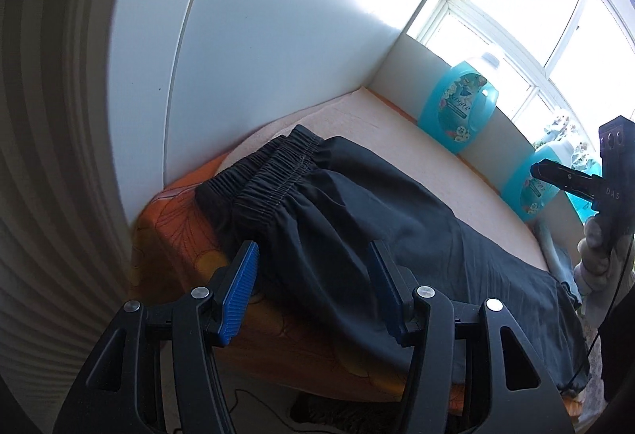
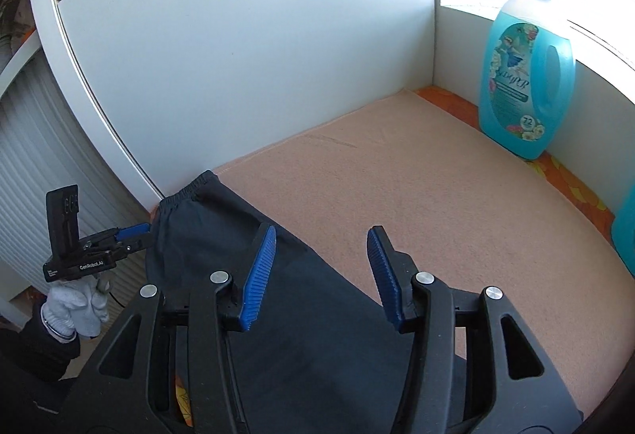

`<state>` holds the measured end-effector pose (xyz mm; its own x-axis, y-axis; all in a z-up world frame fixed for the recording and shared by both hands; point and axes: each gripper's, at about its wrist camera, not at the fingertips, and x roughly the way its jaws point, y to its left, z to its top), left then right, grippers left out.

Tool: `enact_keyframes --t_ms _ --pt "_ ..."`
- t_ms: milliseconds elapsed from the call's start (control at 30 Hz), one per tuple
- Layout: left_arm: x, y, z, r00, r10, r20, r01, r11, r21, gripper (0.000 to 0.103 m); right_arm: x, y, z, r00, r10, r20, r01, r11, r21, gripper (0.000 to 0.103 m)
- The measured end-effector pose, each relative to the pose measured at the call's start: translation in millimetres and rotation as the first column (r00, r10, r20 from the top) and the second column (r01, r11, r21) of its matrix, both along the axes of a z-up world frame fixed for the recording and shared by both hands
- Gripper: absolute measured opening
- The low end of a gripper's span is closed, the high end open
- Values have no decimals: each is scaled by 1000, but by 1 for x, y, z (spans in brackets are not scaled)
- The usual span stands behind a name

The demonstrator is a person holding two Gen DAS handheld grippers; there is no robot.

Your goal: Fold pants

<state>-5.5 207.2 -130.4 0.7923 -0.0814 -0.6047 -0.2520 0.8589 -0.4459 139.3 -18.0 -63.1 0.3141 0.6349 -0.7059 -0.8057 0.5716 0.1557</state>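
Black pants (image 1: 357, 204) lie flat on a beige mat (image 1: 397, 124), their gathered elastic waistband (image 1: 270, 168) towards the white wall. My left gripper (image 1: 313, 251) hovers open just short of the waistband, with nothing pinched between its blue pads. From the right wrist view it (image 2: 147, 233) sits beside the waist edge of the pants (image 2: 317, 315), held by a gloved hand (image 2: 75, 303). My right gripper (image 2: 322, 235) stands open above the pants' far edge and the mat (image 2: 416, 188). It shows at the right edge of the left wrist view (image 1: 537, 169), over the leg end.
Two blue detergent bottles (image 2: 524, 77) (image 1: 460, 104) stand along the low white sill under the window. A white cabinet wall (image 2: 238, 57) bounds the mat at the back. An orange patterned cover (image 1: 174, 227) hangs over the near edge, with a ribbed shutter (image 1: 47, 156) beside it.
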Motion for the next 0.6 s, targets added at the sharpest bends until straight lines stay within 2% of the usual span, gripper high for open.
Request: enact_keyframes --t_ms 133,367,533,600 --pt "1 12 -8 1000 16 26 -14 996 -90 55 4 71 -14 992 110 -58 -111 994 -6 51" --pt "7 15 -9 998 28 55 -23 996 -90 53 4 180 -53 966 234 -109 -242 968 -71 51" --pt "12 17 -10 996 53 64 -48 996 -79 52 8 222 -92 947 253 -196 -281 951 -128 51" --pt "14 17 -10 996 60 64 -57 997 -61 46 10 230 -105 942 247 -227 -283 948 -143 51"
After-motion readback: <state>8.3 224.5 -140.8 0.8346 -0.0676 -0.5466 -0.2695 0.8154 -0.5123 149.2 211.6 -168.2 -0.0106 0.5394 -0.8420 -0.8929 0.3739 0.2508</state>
